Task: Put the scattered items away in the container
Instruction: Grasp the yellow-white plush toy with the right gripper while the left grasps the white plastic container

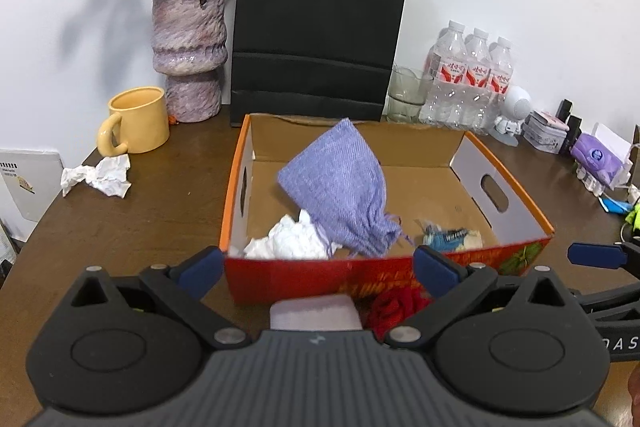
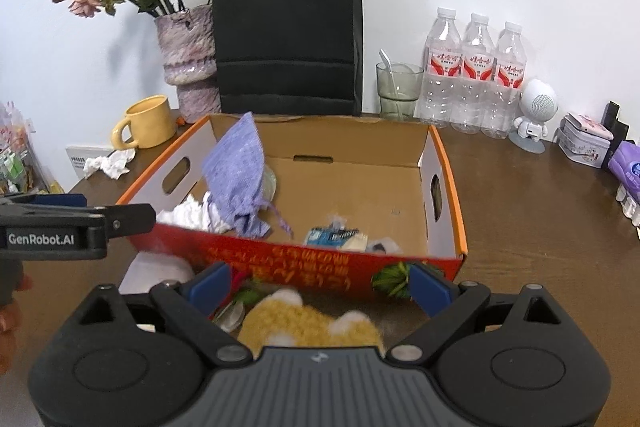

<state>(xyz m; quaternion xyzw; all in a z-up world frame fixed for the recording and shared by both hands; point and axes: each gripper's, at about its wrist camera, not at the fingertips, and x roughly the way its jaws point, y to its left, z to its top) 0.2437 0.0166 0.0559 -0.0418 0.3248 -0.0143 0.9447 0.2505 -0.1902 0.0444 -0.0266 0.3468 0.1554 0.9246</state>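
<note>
An open cardboard box (image 1: 496, 259) with a red front and orange rim stands mid-table; it also shows in the right wrist view (image 2: 444, 163). A purple drawstring pouch (image 1: 340, 187) is over the box, blurred, above crumpled white paper (image 1: 288, 241); the pouch (image 2: 238, 171) shows there too. A blue wrapper (image 1: 448, 237) lies inside. My left gripper (image 1: 318, 269) is open and empty before the box front, over a pale block (image 1: 314, 311) and a red woolly item (image 1: 394, 305). My right gripper (image 2: 320, 285) is open above a yellow plush (image 2: 312, 325).
Crumpled tissue (image 1: 98, 175) and a yellow mug (image 1: 136, 121) lie left of the box. A vase (image 1: 188, 51), black paper bag (image 1: 320, 27), glass (image 1: 406, 93) and water bottles (image 1: 468, 75) line the wall. Small tins and packets (image 2: 588, 141) sit at right.
</note>
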